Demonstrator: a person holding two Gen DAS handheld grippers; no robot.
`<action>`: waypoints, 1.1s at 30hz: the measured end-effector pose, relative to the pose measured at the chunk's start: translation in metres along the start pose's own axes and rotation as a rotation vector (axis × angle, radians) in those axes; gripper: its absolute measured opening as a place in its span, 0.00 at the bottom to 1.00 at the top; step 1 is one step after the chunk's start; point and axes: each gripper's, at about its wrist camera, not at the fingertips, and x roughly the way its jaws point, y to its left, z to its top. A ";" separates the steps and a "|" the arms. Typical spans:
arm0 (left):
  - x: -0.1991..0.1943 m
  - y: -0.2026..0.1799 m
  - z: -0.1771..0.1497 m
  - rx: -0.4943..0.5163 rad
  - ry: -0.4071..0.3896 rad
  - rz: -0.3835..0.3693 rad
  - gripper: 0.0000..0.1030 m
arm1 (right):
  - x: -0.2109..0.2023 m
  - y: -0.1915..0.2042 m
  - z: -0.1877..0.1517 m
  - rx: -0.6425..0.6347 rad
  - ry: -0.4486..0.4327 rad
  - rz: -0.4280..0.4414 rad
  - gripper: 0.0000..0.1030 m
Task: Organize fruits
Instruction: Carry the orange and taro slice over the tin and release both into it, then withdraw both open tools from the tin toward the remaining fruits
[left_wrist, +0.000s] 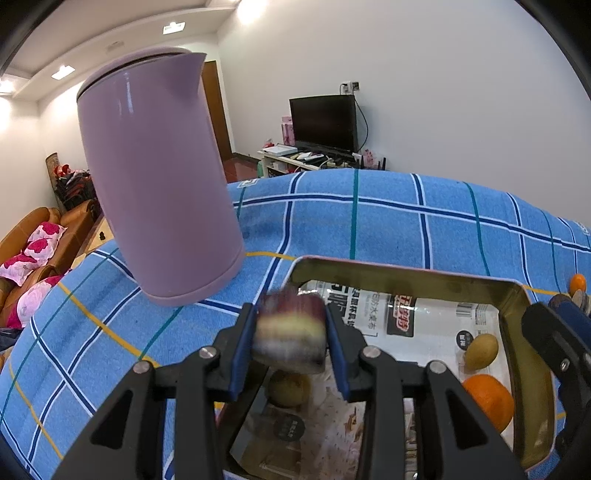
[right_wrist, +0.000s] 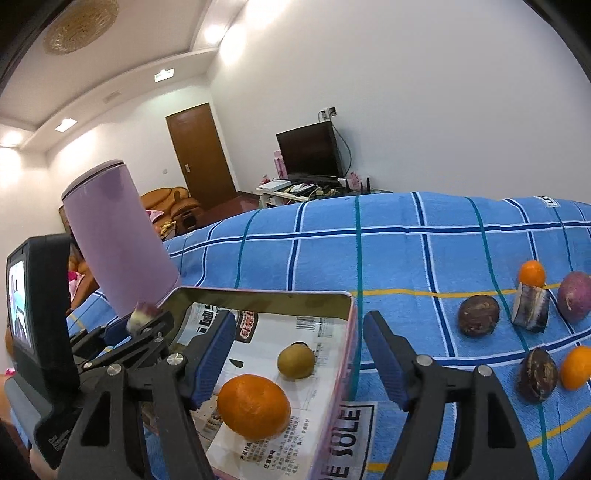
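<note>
Fruit piece over the tin, right jaws apart

Sugarcane-like piece (left_wrist: 290, 332), purple outside with a pale yellow band, sits blurred between the blue pads of the left hand-held gripper (left_wrist: 291, 345). It looks clamped on both sides, but the blur does not let me be fully sure that the pads press on it. The piece hangs over the near left part of the open tin box (left_wrist: 406, 275), which stands on the table under a blue checked cloth (left_wrist: 369, 221).

Inside the box, on printed paper, lie an orange (right_wrist: 254, 406), a small brown-green fruit (right_wrist: 296, 362), and one more brownish fruit (left_wrist: 288, 387) just below the left gripper.

The right hand-held gripper (right_wrist: 300, 363) has its jaws wide apart with nothing held; the orange and the box rim show between them, without contact.

On the cloth to the right of the box lie other fruits: a dark round fruit (right_wrist: 478, 315), a cut purple piece (right_wrist: 531, 308), a small orange (right_wrist: 532, 273) behind it, a purple round fruit (right_wrist: 574, 301), another dark fruit (right_wrist: 537, 374) and an orange (right_wrist: 575, 367) at the edge.

A lilac kettle (left_wrist: 159, 184) stands on the cloth, just beside the far left corner of the box.
</note>
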 end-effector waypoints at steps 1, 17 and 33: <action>-0.001 0.000 0.000 -0.002 -0.003 -0.001 0.41 | -0.001 0.000 0.000 -0.001 -0.003 -0.001 0.71; -0.007 0.008 -0.002 -0.038 -0.037 0.002 0.77 | -0.004 0.003 -0.001 -0.031 -0.017 -0.016 0.71; -0.035 0.010 -0.004 -0.078 -0.186 0.005 1.00 | -0.028 -0.003 0.003 -0.039 -0.166 -0.115 0.82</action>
